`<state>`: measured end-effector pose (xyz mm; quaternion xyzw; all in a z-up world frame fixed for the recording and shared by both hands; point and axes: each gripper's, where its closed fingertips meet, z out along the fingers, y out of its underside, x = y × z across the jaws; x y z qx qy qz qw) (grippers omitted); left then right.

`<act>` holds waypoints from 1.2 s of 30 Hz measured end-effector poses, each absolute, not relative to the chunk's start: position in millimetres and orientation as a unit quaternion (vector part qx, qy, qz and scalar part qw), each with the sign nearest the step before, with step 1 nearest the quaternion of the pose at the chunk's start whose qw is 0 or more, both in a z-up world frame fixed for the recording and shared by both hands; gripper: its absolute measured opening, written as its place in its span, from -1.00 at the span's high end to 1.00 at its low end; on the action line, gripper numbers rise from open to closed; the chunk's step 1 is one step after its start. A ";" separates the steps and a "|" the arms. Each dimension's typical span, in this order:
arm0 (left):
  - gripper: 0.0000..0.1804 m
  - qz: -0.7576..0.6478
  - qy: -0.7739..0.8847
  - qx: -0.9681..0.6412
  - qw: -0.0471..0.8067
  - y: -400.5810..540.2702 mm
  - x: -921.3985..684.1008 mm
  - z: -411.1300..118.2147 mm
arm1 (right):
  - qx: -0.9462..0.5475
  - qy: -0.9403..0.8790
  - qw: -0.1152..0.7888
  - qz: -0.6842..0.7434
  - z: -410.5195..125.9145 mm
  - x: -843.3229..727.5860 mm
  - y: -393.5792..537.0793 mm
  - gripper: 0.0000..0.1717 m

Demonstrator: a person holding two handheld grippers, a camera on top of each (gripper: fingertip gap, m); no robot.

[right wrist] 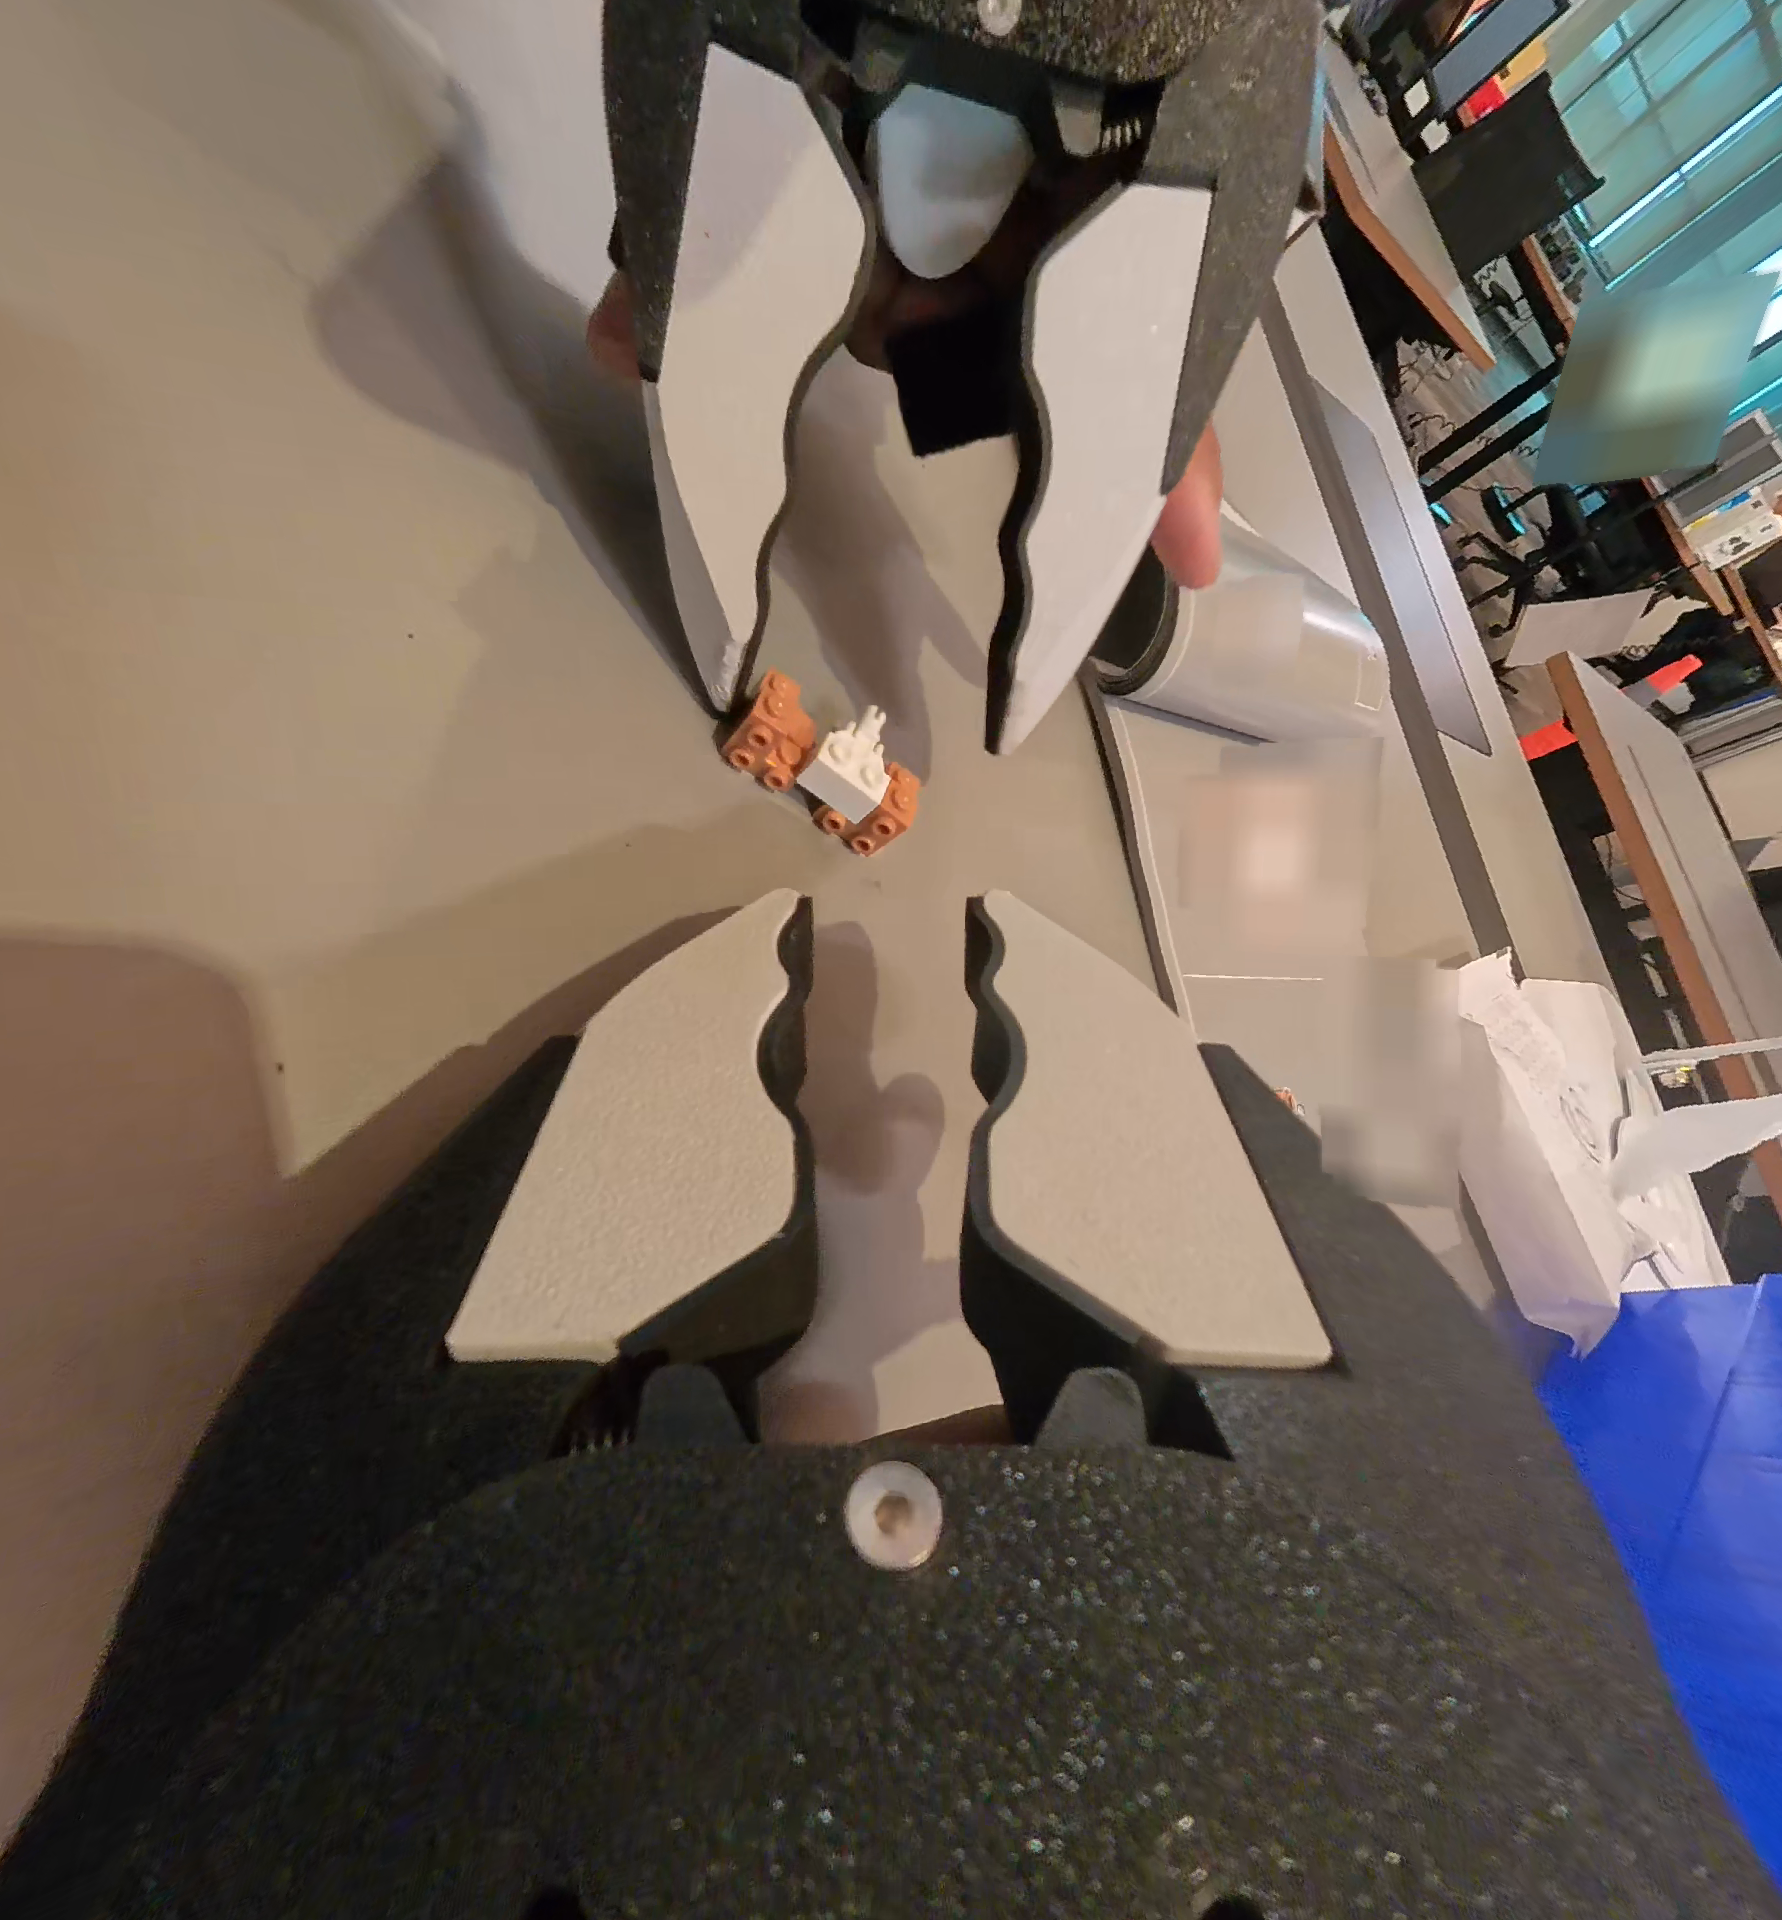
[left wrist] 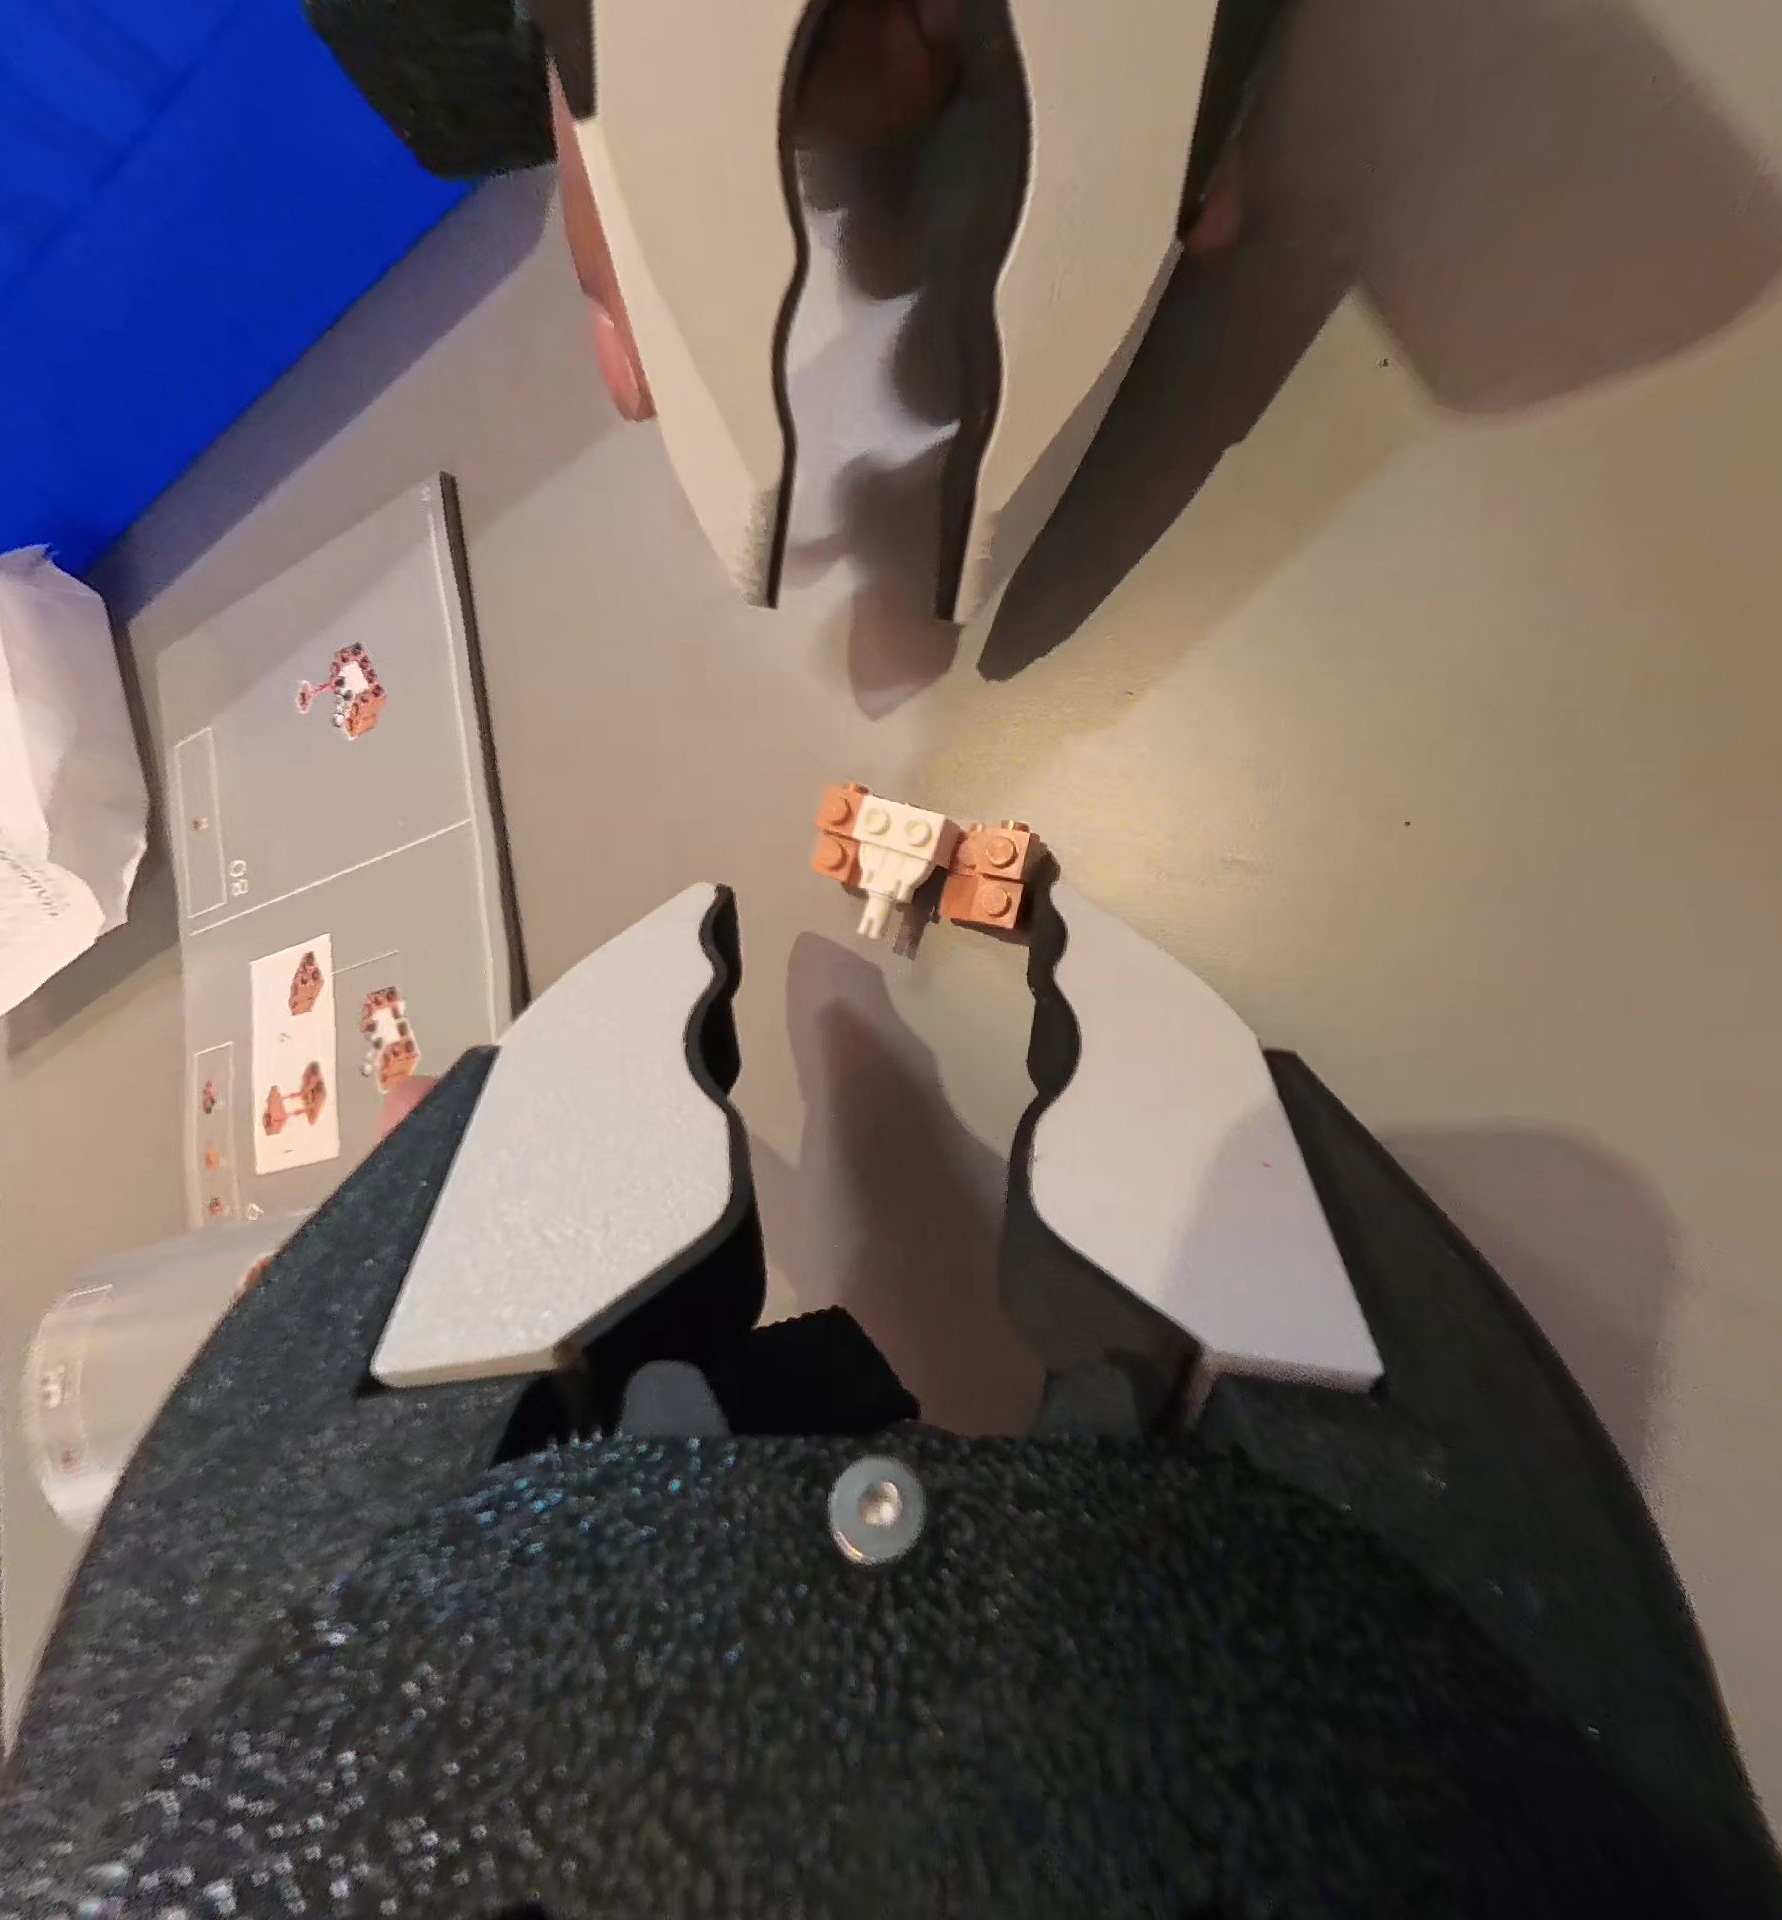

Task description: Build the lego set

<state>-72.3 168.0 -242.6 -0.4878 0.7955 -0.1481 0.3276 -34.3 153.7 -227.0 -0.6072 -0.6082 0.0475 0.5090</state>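
Observation:
A small build of orange-brown bricks with a white brick in the middle (left wrist: 928, 862) lies on the grey table (left wrist: 1438, 935). My left gripper (left wrist: 887, 902) is open just short of the build and holds nothing. One of its fingertips (left wrist: 1063, 914) is at the build's outer orange brick (left wrist: 1001, 878). In the right wrist view that fingertip (right wrist: 726, 696) touches the same orange brick (right wrist: 767, 732). My right gripper (right wrist: 887, 904) is open with nothing between the pads, a short way from the build (right wrist: 825, 774). It faces the left gripper (right wrist: 861, 727) and shows at the top of the left wrist view (left wrist: 861, 608).
An open instruction booklet (left wrist: 326, 831) lies left of the build, with crumpled white paper (left wrist: 14, 779) and a blue sheet (left wrist: 139, 260) beyond it. A clear cylinder (right wrist: 1271, 665) lies beside the booklet. Desks and chairs stand far off (right wrist: 1593, 312). The grippers' ends are close to 5 cm from one another.

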 end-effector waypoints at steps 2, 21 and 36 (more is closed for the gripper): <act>0.39 -0.150 0.799 -0.487 0.321 169.5 -70.3 -242.8 | -0.608 -0.609 0.507 0.052 -227.3 -34.4 153.3 0.68; 0.55 -0.269 0.798 -0.482 0.242 151.8 -61.1 -250.6 | -0.605 -0.615 0.503 0.055 -228.1 -34.5 151.1 0.72; 0.47 -0.243 0.779 -0.515 0.262 156.9 -65.3 -249.5 | -0.654 -0.632 0.368 0.194 -242.2 -49.0 157.4 0.54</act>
